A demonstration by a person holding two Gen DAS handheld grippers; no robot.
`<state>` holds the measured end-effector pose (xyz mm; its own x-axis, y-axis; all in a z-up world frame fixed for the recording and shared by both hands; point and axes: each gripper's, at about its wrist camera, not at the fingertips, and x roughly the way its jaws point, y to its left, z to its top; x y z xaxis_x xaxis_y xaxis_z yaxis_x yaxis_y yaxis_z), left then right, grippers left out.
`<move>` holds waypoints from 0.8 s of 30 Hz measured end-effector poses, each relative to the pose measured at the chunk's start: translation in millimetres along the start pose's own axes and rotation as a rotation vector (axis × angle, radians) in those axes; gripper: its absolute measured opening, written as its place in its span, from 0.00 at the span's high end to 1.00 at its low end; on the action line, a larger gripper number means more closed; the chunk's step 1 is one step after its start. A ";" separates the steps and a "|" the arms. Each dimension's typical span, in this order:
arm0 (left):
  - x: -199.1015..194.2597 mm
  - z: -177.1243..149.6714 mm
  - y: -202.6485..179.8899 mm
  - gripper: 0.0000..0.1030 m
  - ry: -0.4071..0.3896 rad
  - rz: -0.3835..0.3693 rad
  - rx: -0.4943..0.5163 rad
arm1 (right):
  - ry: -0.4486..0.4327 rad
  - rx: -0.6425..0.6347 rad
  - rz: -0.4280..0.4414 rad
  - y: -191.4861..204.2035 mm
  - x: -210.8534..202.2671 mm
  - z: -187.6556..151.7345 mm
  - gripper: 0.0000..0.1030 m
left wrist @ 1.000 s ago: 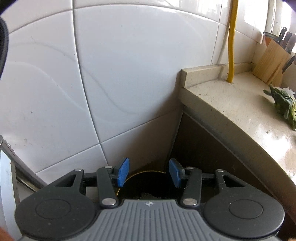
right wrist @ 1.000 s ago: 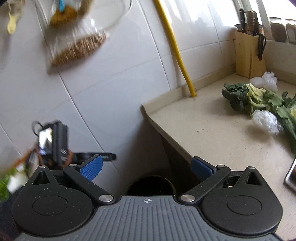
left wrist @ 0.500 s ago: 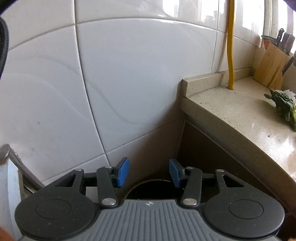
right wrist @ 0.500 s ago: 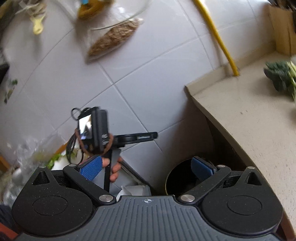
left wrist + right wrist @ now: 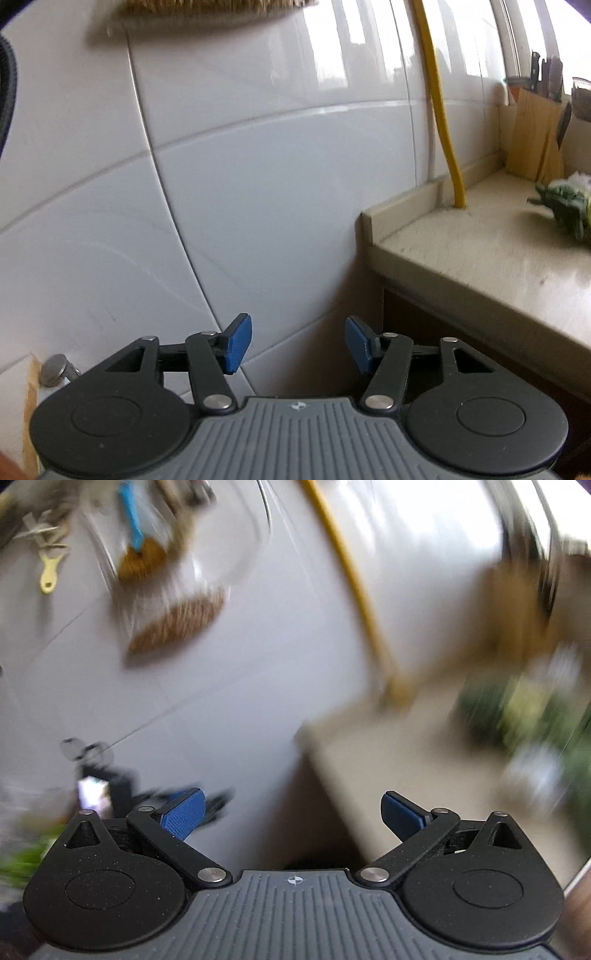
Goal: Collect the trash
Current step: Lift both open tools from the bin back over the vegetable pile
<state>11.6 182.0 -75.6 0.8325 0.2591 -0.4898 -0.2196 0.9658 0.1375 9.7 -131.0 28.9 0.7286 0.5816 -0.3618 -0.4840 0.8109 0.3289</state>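
Note:
My left gripper (image 5: 297, 343) is open with nothing between its blue pads, facing the white tiled wall beside the end of the beige counter (image 5: 480, 258). Green leafy scraps (image 5: 565, 210) lie on that counter at the far right of the left wrist view. My right gripper (image 5: 291, 812) is open and holds nothing; its view is heavily blurred by motion. Blurred green leaves (image 5: 517, 709) and a pale crumpled scrap (image 5: 535, 771) show on the counter (image 5: 406, 760) to its right. The dark bin is out of sight in both views.
A yellow hose (image 5: 439, 110) runs down the wall to the counter's back corner. A wooden knife block (image 5: 535, 136) stands at the counter's far end. Brushes (image 5: 173, 627) hang on the wall. A small camera on a stand (image 5: 96, 786) is at the lower left.
Both grippers have tilted upward, so the dark bin has dropped out of both views. The right gripper has swung back toward the counter, blurring its view. Both stay open.

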 end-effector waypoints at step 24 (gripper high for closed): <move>-12.7 99.8 -207.6 0.30 -0.070 -0.536 0.074 | -0.065 0.084 -0.500 -144.4 -54.6 11.9 0.00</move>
<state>97.4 -22.4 -12.1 0.8505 -0.2734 -0.4493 0.2795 0.9586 -0.0544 45.5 -280.7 11.5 0.8909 0.1166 -0.4390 -0.0300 0.9795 0.1994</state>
